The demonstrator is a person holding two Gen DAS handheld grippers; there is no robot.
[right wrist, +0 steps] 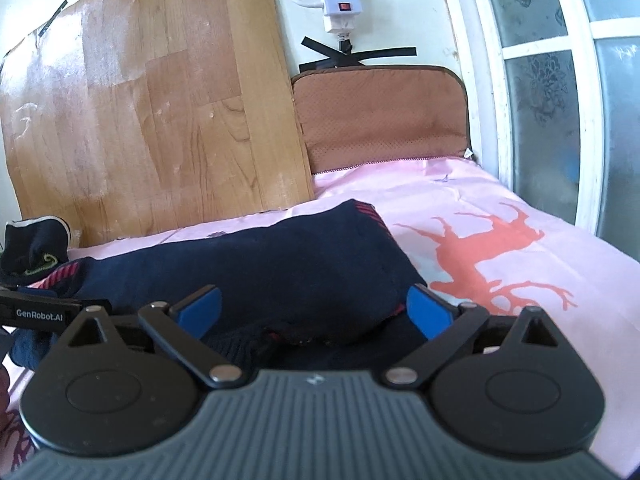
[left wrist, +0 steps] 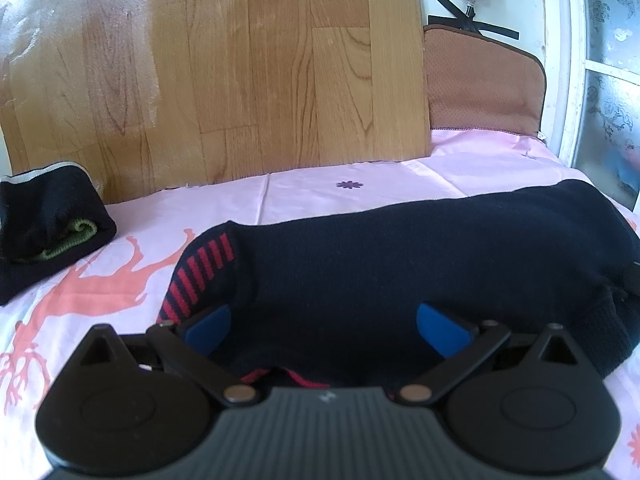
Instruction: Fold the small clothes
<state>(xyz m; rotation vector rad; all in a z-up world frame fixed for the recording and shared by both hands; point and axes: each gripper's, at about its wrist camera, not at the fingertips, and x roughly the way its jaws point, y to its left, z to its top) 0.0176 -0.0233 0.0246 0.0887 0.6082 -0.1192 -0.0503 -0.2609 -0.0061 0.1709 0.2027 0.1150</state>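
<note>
Left wrist view: my left gripper [left wrist: 323, 322] sits low in the frame, jaws spread wide, its blue fingertip pads [left wrist: 210, 328] standing apart over the near edge of a dark navy knitted sock with red stripes at the heel [left wrist: 400, 264]. Nothing is pinched between the pads that I can see. The sock lies flat across the middle of the frame, red-striped part toward the left, on a pink bedsheet printed with coral deer shapes [left wrist: 100, 280]. At the left edge, well apart from it, a folded dark navy bundle with a green knit lining showing [left wrist: 48, 232] rests on the same sheet. Behind, a wood-grain board [left wrist: 240, 60] fills the upper left and centre; a brown padded cushion [left wrist: 484, 84] stands at upper right.

Right wrist view: my right gripper [right wrist: 314, 316], jaws also wide, blue pads [right wrist: 426, 314] either side of the sock's [right wrist: 260, 264] ribbed near end, not closed on it. The other gripper's black body marked GenRobot.AI shows at the left edge. The folded bundle [right wrist: 32, 248] lies at far left. A white power strip [right wrist: 340, 0] hangs on the wall at top centre; a frosted-glass window with white frame [right wrist: 560, 100] fills the right.
</note>
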